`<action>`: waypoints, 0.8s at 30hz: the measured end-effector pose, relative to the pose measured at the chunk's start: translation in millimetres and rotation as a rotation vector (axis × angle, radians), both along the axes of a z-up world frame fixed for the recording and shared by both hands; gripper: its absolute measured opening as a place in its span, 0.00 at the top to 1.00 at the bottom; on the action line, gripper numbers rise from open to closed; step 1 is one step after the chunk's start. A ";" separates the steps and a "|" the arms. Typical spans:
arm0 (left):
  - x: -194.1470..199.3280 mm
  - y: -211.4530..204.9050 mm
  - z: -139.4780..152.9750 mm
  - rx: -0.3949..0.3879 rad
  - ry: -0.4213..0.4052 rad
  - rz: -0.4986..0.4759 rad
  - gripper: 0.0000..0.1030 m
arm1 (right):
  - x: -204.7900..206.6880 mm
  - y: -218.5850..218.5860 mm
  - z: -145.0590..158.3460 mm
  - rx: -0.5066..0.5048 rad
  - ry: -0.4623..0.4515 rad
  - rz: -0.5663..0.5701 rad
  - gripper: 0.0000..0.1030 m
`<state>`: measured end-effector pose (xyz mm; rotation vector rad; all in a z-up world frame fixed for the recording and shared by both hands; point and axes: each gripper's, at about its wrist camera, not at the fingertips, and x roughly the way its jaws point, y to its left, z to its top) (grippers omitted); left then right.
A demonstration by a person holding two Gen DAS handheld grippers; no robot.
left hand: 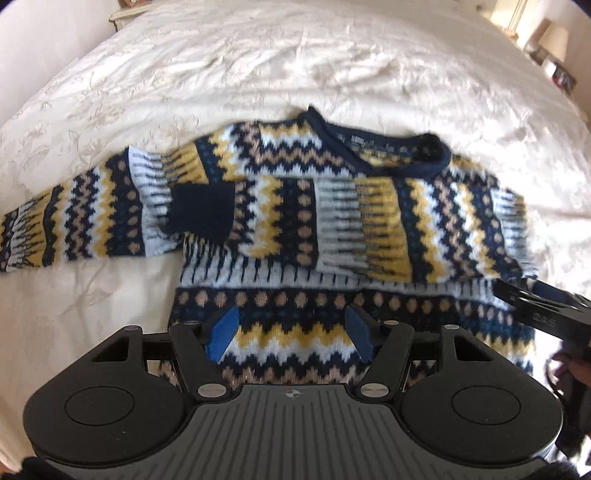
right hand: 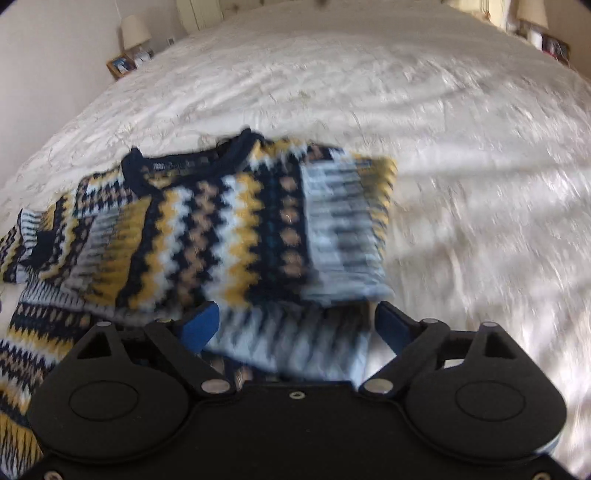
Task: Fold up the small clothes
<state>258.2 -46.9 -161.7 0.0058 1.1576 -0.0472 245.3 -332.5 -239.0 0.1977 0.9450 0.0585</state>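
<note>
From the left wrist camera, a knitted sweater (left hand: 295, 221) with zigzag and diamond bands of navy, mustard, tan and white lies flat on a cream embroidered bedspread (left hand: 258, 66), navy collar toward the far side. One sleeve is folded across the chest, ending in a dark navy cuff (left hand: 201, 212); the other sleeve runs out to the picture's left, its end cut off by the frame edge. The left gripper (left hand: 293, 332), black with blue pads, hovers over the lower body of the sweater with its jaws partly open and nothing gripped. At the right edge the black body of the right gripper (left hand: 543, 310) juts in, its fingertips cut off. The right wrist camera is smeared by motion blur. Its black gripper (right hand: 295, 326) stands with jaws wide apart over the sweater's (right hand: 229, 229) edge, near the folded sleeve; whether the pads touch the knit is unclear. A bedside lamp (right hand: 135, 27) shows faintly beyond the bedspread (right hand: 443, 147).
</note>
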 end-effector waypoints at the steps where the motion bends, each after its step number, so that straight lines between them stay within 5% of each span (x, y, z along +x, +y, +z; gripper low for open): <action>1: -0.8 -0.5 -2.4 0.005 0.011 0.003 0.40 | -5.7 -4.3 0.3 0.008 0.014 -0.009 0.10; 8: -1.5 3.3 -6.3 0.038 0.033 0.016 0.40 | -2.9 -41.8 28.8 0.097 -0.098 -0.138 0.15; 10: -0.3 7.7 -4.4 0.041 0.023 0.030 0.40 | 15.1 -42.6 20.6 0.069 -0.063 -0.137 0.25; 14: -0.1 28.4 1.2 0.027 -0.010 0.081 0.39 | 32.3 -34.8 -8.8 -0.035 0.084 -0.093 0.25; 18: -1.7 70.4 0.6 -0.094 -0.019 0.130 0.26 | 11.5 -32.9 11.5 -0.051 0.028 -0.148 0.13; 24: -4.8 143.3 -2.0 -0.065 -0.121 0.256 0.22 | -12.9 1.3 47.0 -0.026 -0.026 -0.154 0.00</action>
